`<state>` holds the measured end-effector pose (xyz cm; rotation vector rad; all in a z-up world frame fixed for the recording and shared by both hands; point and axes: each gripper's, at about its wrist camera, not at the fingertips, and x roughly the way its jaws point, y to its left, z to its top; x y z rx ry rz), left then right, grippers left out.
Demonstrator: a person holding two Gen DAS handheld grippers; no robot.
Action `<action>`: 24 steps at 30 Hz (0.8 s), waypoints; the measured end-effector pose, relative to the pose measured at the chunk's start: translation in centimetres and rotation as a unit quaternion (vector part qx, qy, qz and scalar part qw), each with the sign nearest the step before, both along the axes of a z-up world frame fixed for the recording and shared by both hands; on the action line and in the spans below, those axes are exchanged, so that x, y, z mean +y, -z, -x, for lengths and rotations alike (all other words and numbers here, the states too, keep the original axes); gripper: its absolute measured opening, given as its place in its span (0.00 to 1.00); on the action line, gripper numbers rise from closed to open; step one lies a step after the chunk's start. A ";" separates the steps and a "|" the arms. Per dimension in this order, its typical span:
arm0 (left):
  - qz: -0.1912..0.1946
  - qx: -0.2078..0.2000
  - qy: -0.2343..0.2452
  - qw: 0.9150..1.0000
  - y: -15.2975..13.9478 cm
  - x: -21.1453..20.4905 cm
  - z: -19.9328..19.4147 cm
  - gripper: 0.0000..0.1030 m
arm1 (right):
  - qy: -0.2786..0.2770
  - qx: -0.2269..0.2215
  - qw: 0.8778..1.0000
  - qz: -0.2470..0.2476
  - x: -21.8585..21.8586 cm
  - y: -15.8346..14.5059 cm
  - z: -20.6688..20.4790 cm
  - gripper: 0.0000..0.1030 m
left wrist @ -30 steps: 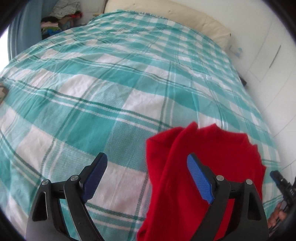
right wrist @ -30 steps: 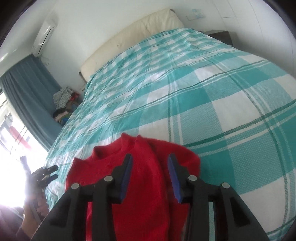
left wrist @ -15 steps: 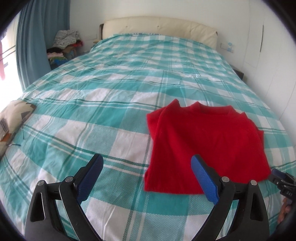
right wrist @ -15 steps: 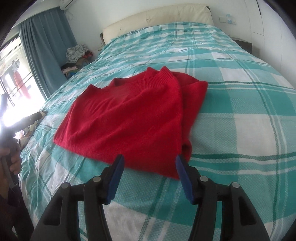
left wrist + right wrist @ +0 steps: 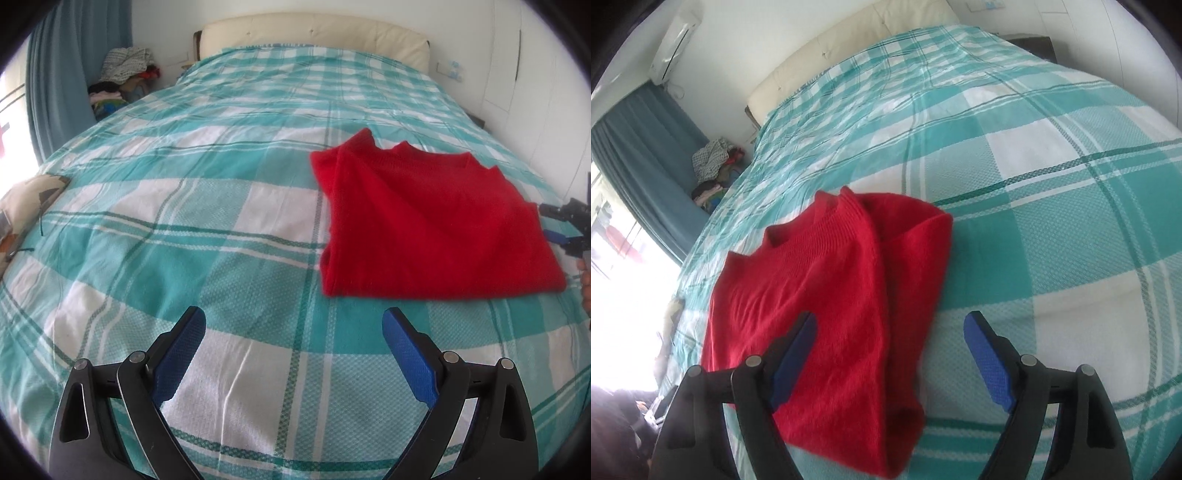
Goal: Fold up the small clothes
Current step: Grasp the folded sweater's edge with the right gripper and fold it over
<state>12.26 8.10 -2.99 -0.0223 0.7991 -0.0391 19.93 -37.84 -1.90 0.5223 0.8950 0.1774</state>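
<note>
The sweater (image 5: pixel 432 229), a red knit, lies flat on the checked bedspread (image 5: pixel 207 206), partly folded: both sides look turned in, with a doubled layer along the sweater's right edge showing clearly in the right wrist view, and the collar points toward the headboard (image 5: pixel 314 37). It sits on the near half of the bed, well short of the headboard. The left gripper (image 5: pixel 293 354) hangs over bare bedspread just off the sweater's near left corner, its jaws spread wide and holding nothing. The right gripper (image 5: pixel 890 354) is also spread wide and empty, poised above the sweater's near right corner with one finger over the knit and the other over the bedspread. What remains, most likely, is folding the hem up toward the collar. The risks lie in the grab: the right edge is several layers thick, so a shallow pinch could catch only the top layer and peel the side fold open as it lifts. A deep pinch could drag the bedspread up with the knit. With the left gripper off the sweater, lifting one corner alone would skew the fold. Soft knit also sags and slides, so the turned-in sides may spill out.
</note>
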 end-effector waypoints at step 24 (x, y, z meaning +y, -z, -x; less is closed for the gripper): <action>0.051 0.030 -0.084 0.995 -0.1 8.1 -1.7 0.94 | -0.170 0.054 0.984 -0.006 31.9 -3.1 -8.6 0.15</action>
